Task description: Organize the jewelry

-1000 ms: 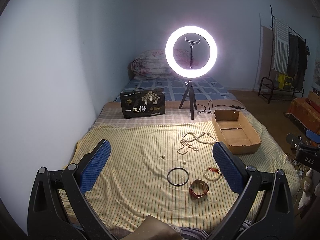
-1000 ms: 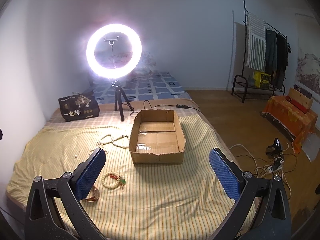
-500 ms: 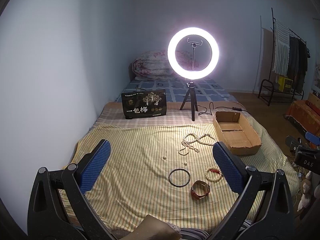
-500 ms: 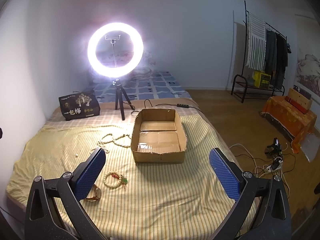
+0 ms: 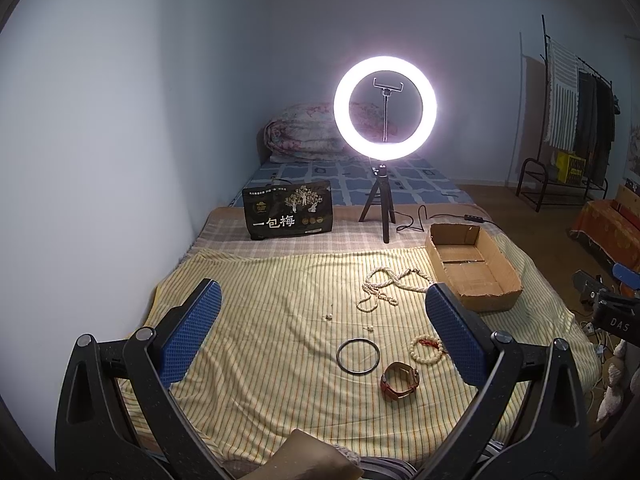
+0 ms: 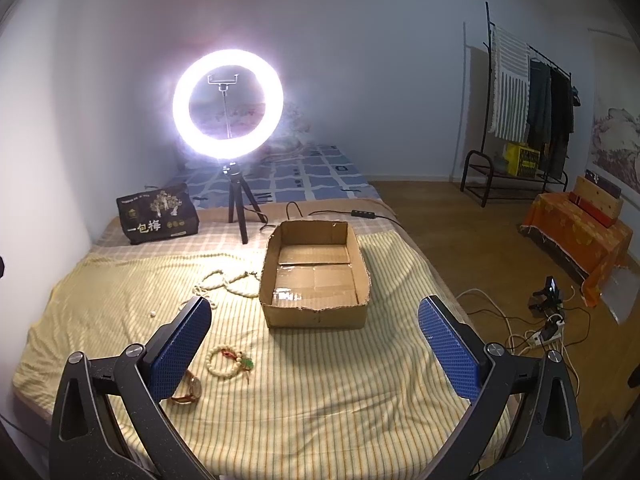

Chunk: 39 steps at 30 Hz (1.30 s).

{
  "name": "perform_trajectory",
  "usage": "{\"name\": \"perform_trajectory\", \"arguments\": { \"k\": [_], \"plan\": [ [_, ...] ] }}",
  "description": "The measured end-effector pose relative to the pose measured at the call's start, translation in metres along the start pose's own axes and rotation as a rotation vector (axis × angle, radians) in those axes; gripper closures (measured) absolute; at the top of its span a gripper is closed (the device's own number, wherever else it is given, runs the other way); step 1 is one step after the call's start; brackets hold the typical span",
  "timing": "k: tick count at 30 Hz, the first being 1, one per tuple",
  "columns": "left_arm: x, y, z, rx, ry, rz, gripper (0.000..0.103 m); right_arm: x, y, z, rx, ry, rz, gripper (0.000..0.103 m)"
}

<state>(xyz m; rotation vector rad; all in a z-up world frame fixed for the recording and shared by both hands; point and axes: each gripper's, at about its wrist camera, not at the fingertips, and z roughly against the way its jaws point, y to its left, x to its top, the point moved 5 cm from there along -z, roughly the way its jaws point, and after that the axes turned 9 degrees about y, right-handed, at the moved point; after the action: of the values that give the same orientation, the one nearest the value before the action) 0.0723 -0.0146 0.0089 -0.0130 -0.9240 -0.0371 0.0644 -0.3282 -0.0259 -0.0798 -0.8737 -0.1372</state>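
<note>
left claw (image 5: 320, 320): black arms, silver screws | right claw (image 6: 315, 334): blue pads (image 6: 448, 354) (dimpled texture)

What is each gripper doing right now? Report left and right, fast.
Left gripper: open, holding nothing, above the striped bedspread.
Right gripper: open, holding nothing, facing the cardboard box.

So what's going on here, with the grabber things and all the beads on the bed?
A person holds a two-finger gripper in each hand to tidy jewelry into the cardboard box, which is empty. Both the left gripper and right gripper are open above the bedspread, holding nothing. The long bead necklace, black ring, bead bracelet and brown watch lie loose on the striped cloth.
</note>
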Motion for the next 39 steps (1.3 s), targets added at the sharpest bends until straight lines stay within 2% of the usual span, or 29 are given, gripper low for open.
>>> {"name": "perform_trajectory", "arguments": {
  "k": [14,22,29,33,39],
  "plan": [
    [-0.001,-0.001,0.001,-0.001,0.002,-0.003,0.0,-0.001,0.003,-0.004,0.002,0.012,0.019,0.0],
    [-0.005,0.008,-0.014,0.011,0.039,0.0,0.0,-0.005,0.005,-0.014,-0.001,0.035,0.032,0.0],
    [-0.014,0.023,-0.041,0.009,0.113,-0.004,0.0,-0.011,0.007,-0.033,-0.008,0.07,0.08,0.0],
    [-0.024,0.024,-0.059,-0.033,0.169,-0.027,0.0,-0.02,0.009,-0.051,0.03,0.105,0.102,0.0],
    [-0.044,0.021,-0.089,-0.117,0.282,-0.02,0.018,-0.038,0.018,-0.09,0.098,0.222,0.149,0.0]
  ]
}}
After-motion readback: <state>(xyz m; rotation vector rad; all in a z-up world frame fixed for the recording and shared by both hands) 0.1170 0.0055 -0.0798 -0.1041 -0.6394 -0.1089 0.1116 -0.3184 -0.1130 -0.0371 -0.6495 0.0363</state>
